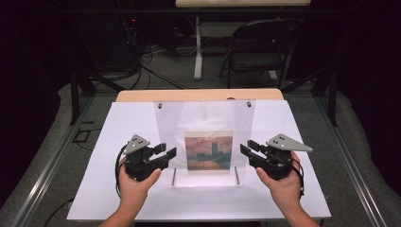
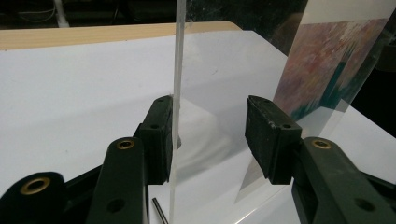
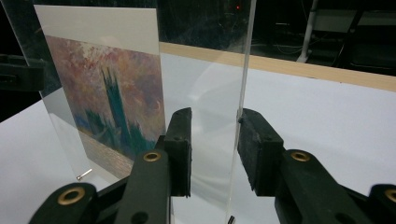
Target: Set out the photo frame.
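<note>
A clear acrylic picture frame [image 1: 203, 118] stands upright on the white tabletop [image 1: 118, 198], with a painted print [image 1: 209, 150] of a tower in hazy colours in its lower middle. My left gripper [image 1: 169, 150] is at the frame's left edge and my right gripper [image 1: 246, 146] at its right edge. In the left gripper view the panel's edge [image 2: 177, 70] runs beside one pad while the other pad stands well clear; the gripper [image 2: 210, 126] is open. In the right gripper view the edge [image 3: 246, 60] rises between the jaws, close to one pad; that gripper [image 3: 212, 135] is open too.
Two thin metal pins [image 1: 174, 176] [image 1: 236, 175] lie at the frame's base. A wooden table edge [image 1: 198, 95] borders the white sheet at the back. Beyond it stand a dark folding chair [image 1: 262, 47] and a white table leg [image 1: 197, 56], with cables on the floor.
</note>
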`<action>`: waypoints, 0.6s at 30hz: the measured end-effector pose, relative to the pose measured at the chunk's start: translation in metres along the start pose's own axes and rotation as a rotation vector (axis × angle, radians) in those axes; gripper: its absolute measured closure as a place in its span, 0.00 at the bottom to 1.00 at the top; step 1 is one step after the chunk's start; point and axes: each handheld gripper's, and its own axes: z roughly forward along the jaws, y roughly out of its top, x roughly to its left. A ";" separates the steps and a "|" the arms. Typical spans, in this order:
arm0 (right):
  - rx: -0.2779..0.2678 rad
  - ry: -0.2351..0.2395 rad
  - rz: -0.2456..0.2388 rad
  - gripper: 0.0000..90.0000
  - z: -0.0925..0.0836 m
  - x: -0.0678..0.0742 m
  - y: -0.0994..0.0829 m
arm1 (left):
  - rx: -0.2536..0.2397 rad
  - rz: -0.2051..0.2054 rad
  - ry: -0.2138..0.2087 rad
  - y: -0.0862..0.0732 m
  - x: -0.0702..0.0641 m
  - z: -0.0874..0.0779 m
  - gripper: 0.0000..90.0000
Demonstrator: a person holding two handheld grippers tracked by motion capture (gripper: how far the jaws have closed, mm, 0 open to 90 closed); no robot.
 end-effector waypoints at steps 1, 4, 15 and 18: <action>0.000 -0.001 -0.001 0.73 -0.001 0.001 -0.001 | -0.001 0.005 0.002 0.000 -0.001 0.000 0.59; -0.004 -0.003 -0.008 0.71 -0.002 0.003 -0.002 | -0.004 0.008 0.002 -0.001 -0.001 -0.001 0.59; -0.006 0.002 -0.017 0.69 -0.001 0.002 -0.002 | 0.006 0.015 -0.001 0.000 0.000 0.000 0.59; -0.006 0.005 -0.017 0.69 -0.001 0.001 -0.001 | 0.007 0.015 -0.001 0.000 0.000 0.000 0.59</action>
